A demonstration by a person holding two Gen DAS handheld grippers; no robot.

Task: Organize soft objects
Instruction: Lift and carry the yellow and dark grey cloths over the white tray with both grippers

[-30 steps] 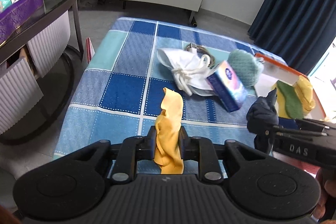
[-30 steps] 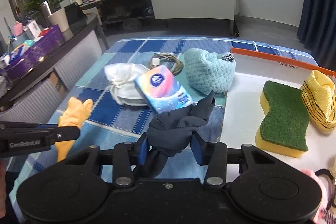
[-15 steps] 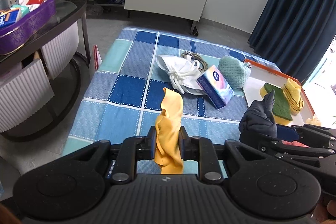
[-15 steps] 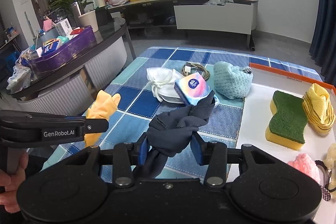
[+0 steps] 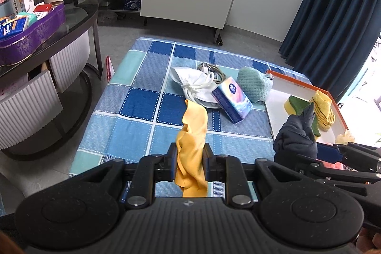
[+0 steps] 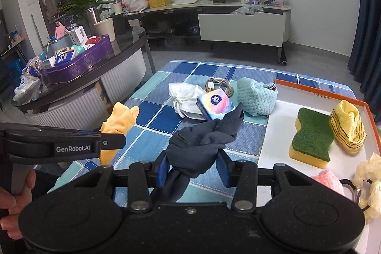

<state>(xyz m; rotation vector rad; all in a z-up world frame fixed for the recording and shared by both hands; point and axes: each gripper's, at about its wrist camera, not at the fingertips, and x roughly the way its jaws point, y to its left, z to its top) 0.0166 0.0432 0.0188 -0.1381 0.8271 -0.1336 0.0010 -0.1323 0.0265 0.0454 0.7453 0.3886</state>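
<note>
1. Two cloths are in my grip: my left gripper (image 5: 189,160) is clamped tight on a soft yellow cloth (image 5: 193,132), and my right gripper (image 6: 193,167) pinches a bunched dark navy cloth (image 6: 204,138), both held above the near edge of the table.
2. Below them lies a blue-and-teal checked tablecloth (image 5: 140,106) with dotted white stitching lines.
3. Farther back on it, a crumpled white drawstring bag (image 6: 184,97) lies beside a glossy tissue pack (image 6: 215,104) with a dark blue end and pastel sides; the two touch.
4. Behind those sits a coiled grey charging cable (image 6: 219,85).
5. A nubby, teal crocheted pouch (image 6: 257,97) rests against the corner of the tray.
6. On the right, a white tray with an orange rim (image 6: 309,88) holds a wavy sponge (image 6: 312,137), yellow foam under a green scouring face, just beside a folded yellow towel with thin dark stripes (image 6: 347,126).
7. At the tray's near end I see a fluffy pink item (image 6: 329,181) and pale cream crinkled material (image 6: 369,185); I cannot tell what either is.
8. To the left stands a dark glass-topped table (image 5: 81,13) with ribbed white panels, bearing a purple quilted tray (image 5: 31,37) of boxes.
9. A long TV console (image 6: 214,6) and navy curtains (image 5: 338,16) line the far wall.
</note>
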